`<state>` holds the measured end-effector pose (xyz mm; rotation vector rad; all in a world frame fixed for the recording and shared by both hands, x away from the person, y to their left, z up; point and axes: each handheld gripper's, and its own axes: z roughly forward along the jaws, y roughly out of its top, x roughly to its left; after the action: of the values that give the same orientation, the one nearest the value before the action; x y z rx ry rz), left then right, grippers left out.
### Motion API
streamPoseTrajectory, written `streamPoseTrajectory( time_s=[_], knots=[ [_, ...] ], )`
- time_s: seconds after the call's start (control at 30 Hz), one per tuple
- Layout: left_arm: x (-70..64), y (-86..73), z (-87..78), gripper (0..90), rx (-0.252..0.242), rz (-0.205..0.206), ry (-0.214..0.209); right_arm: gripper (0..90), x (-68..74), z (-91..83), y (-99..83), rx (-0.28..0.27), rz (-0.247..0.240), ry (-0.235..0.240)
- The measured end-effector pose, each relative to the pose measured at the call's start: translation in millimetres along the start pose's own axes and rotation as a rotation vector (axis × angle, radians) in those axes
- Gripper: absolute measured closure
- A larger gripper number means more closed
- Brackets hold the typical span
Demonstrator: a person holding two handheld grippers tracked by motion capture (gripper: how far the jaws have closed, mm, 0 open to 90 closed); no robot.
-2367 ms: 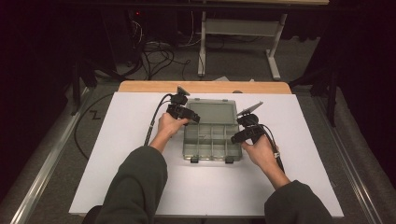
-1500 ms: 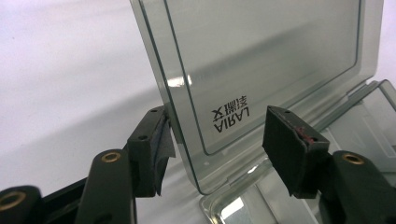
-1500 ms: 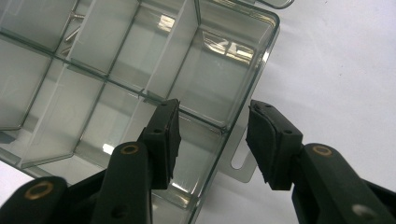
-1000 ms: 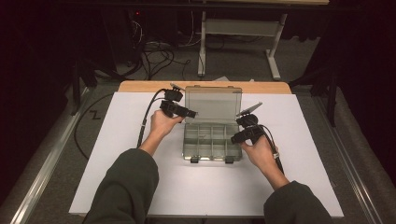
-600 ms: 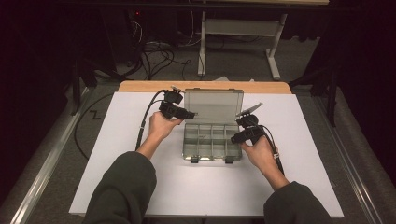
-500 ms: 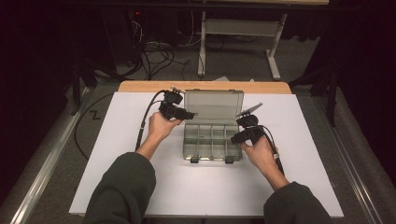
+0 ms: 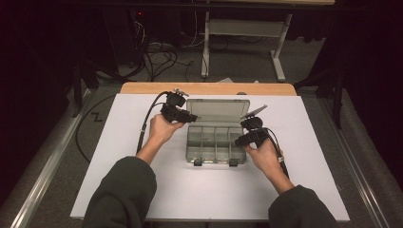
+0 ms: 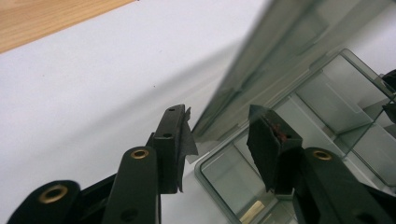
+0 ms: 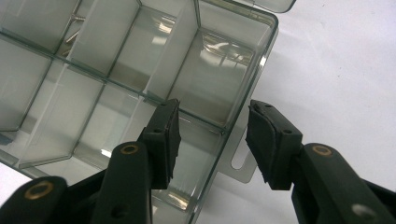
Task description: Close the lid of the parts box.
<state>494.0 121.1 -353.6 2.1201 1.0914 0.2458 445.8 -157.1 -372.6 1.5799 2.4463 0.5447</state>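
Clear plastic compartment box [image 7: 216, 142] mid-desk [image 7: 119, 142], lid [image 7: 217, 111] raised upright by left gripper [image 8: 219, 140], fingers parted astride its edge; right gripper [image 9: 212, 135], fingers apart, straddles the side wall, probably steadying it.

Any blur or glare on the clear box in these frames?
Left gripper view: the raised lid is badly out of focus, a soft smear close to the lens. Right gripper view: the compartment box is sharp, with bright reflections on its dividers. High view: white table evenly lit, surroundings dark.
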Motion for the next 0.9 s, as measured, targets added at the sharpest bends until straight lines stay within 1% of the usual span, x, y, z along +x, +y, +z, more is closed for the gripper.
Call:
streamPoseTrajectory(
  time_s=[0.07,0.2,0.23,0.33,0.57,0.7,0.83,0.9],
  knots=[
    [-2.0,0.7,-2.2,58.2,-0.013,0.005,-0.003,56.3,0.0,0.0,-0.3,-0.002,-0.002,-0.001],
    [-7.7,1.5,-4.1,57.8,-0.016,0.029,0.015,56.2,0.5,-0.2,-1.3,-0.006,0.006,0.000],
    [-8.2,1.3,-4.4,57.6,-0.016,0.030,0.015,56.2,0.2,0.5,-2.0,-0.018,0.004,0.002],
    [-9.0,0.8,-5.5,57.2,-0.016,0.035,0.014,56.1,-0.4,0.2,-3.2,-0.023,-0.006,-0.001],
    [-14.6,0.4,-11.4,54.9,-0.031,0.050,0.018,56.1,0.1,0.8,-4.2,-0.035,-0.002,0.000],
    [-16.7,-1.7,-16.2,53.5,-0.039,0.046,0.007,56.1,0.3,0.3,-4.6,-0.032,0.001,-0.001],
    [-19.9,-2.2,-22.3,53.5,-0.051,0.052,0.010,56.2,0.6,0.2,-5.1,-0.034,-0.002,-0.002],
    [-22.1,-2.2,-24.9,53.5,-0.050,0.062,0.017,56.2,0.4,0.3,-5.2,-0.036,-0.005,-0.003]
  ],
)
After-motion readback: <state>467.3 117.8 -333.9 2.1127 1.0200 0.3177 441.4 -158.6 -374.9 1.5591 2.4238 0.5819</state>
